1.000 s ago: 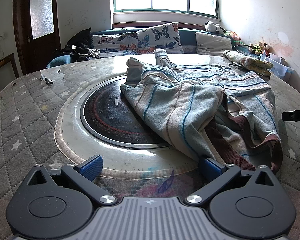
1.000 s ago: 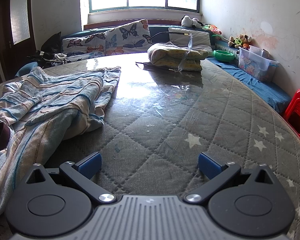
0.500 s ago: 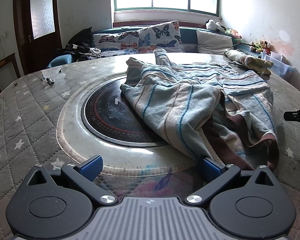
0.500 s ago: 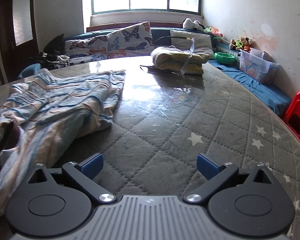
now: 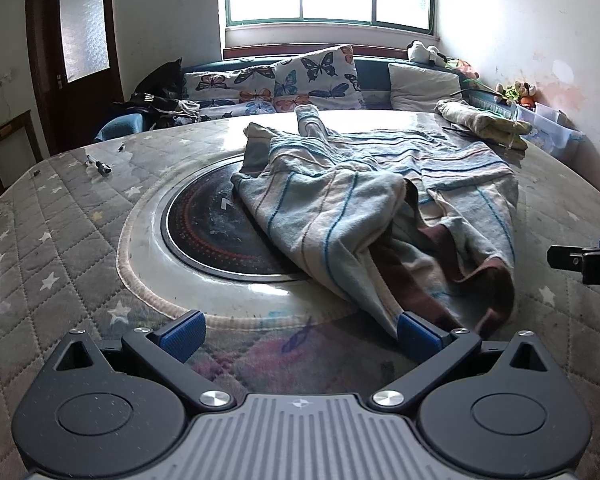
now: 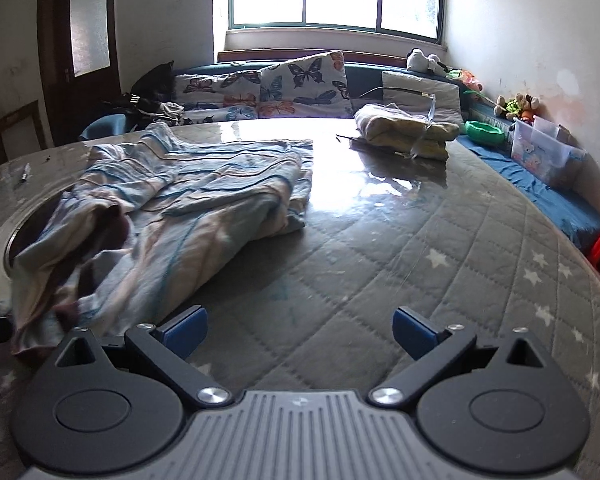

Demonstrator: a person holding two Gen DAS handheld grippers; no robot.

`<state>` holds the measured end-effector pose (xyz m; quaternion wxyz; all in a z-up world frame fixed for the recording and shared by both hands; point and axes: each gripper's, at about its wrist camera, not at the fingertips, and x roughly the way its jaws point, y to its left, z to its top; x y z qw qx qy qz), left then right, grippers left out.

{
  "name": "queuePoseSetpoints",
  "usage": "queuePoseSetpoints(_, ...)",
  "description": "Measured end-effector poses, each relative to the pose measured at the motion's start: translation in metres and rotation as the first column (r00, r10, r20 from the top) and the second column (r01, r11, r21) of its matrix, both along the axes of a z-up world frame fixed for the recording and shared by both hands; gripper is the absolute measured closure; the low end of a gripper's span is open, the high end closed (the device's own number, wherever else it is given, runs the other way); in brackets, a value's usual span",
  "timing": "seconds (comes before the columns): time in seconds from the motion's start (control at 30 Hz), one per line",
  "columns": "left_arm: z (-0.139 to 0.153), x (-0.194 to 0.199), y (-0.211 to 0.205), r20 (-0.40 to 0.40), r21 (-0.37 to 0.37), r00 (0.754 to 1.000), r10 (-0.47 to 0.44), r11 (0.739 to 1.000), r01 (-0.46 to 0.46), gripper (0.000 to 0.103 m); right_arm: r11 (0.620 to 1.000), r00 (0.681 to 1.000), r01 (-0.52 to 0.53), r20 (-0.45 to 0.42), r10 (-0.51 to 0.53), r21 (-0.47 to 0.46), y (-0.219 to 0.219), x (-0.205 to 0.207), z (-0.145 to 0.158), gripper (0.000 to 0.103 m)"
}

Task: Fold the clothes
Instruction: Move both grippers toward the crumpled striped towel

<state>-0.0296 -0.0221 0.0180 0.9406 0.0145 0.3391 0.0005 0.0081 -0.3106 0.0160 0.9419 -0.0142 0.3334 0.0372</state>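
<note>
Left tool (image 5: pixel 300 330): its 2 blue-padded fingers are spread wide, low over the counter's near edge, pinching nothing; the right pad (image 5: pixel 416 334) sits just at the near hem of the garment, though contact cannot be told.
Right tool (image 6: pixel 300 326): its fingers are also spread wide and hold nothing; the left pad (image 6: pixel 184 330) is just beside the garment's near edge, and the right pad is over bare quilted cover.
Striped garment: a crumpled pale-blue and beige striped knit garment with dark maroon lining (image 5: pixel 380 208) lies in a loose heap on the counter; part of it drapes over the dark disc, the rest spreads toward the far side. From the right wrist view the garment (image 6: pixel 188 204) fills the left half of the scene, with 1 flatter panel reaching toward the middle.
Counter: a large round counter under a grey quilted star-print cover with a glossy clear sheet (image 5: pixel 60 248) carries everything.
Centre disc: a round dark glass disc with a metal rim (image 5: pixel 208 232) is set into the counter's middle, left of the heap.
Folded pile: a folded yellow and cream cloth bundle (image 6: pixel 408 130) rests on the far right of the counter, well apart from the striped garment.
Background: butterfly-print cushions (image 5: pixel 300 80) line a blue bench beneath the window.
Other tool seen: the black tip of the right tool (image 5: pixel 584 260) shows at the right border of the left wrist view, beside the garment.
</note>
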Motion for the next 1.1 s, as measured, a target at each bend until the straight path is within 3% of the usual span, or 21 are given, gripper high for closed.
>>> queuePoseSetpoints(1.1, -0.003, -0.019, -0.018, -0.046, 0.028, 0.999, -0.003, 1.0, 0.004, 0.0, 0.996, 0.996, -0.071, -0.052, 0.074, 0.061, 0.019, -0.038, -0.003, 0.02)
